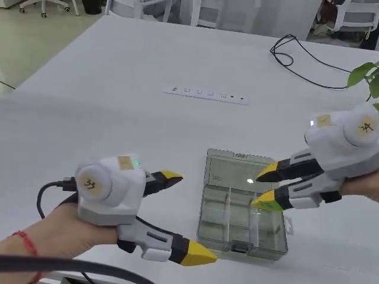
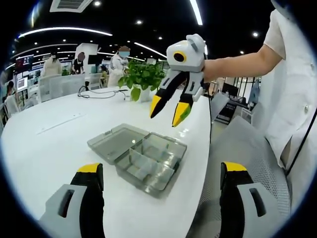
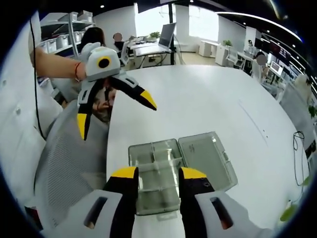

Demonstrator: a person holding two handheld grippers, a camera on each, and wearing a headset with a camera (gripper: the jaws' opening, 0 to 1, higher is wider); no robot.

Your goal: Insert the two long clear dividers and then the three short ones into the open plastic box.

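Table (image 1: 106,100): white, wide, mostly bare; I work at its near edge so both tools reach without stretching.

Box (image 1: 266,253): clear grey plastic, set close to the near edge between my two tools, its lid (image 1: 228,168) thrown flat on the far side, which leaves the tray open from above for dropping parts in.

Left gripper (image 1: 186,216): held low at the left, well apart from the box, jaws spread wide and empty; I judge it parked to stay clear of the right tool's path.

Right gripper (image 1: 265,189): hovering over the tray's right side, tips pointing in and down, jaws parted by a narrow gap; I can make out nothing between them, though a clear piece would be hard to see.

Strip (image 1: 207,94): a white power strip lying far back, out of the work.

Dividers (image 1: 228,204): clear walls already stand inside the tray, lengthwise and crosswise; I cannot count them, so I judge the task late or finished.

Writing: the round tag (image 1: 90,184) on the left tool reads roughly "33"; the hand-marked disc (image 1: 366,127) on the right tool and the lid's moulded mark are illegible
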